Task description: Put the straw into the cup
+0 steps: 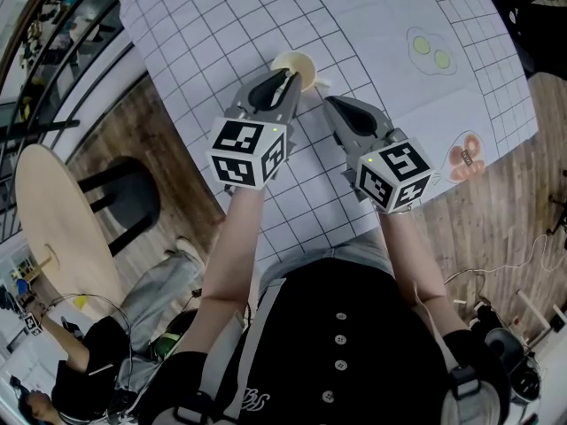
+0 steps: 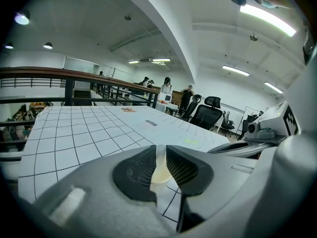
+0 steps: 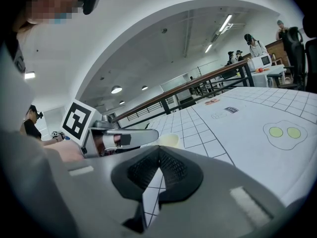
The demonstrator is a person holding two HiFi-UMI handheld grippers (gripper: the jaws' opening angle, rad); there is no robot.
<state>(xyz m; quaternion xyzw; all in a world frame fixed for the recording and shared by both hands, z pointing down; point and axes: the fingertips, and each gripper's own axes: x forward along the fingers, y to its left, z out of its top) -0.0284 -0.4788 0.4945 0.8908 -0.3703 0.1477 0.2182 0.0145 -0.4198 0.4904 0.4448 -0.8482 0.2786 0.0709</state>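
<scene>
Two claws at cup | left claw clamped on cup wall, likely steadying it on surface | right claw closed, empty, right of cup | straw unseen.

Person wears a black top with a row of small pale buttons down the front and a white script print on the left side. Grey straps run over the top on that side. Forearms are bare. Thin white cable runs along the right arm; black band sits near the right elbow. Left gripper and right gripper have grey moulded shells and black ribbed pads. Left cube and right cube are white with black square markers, each with a small green light.
</scene>
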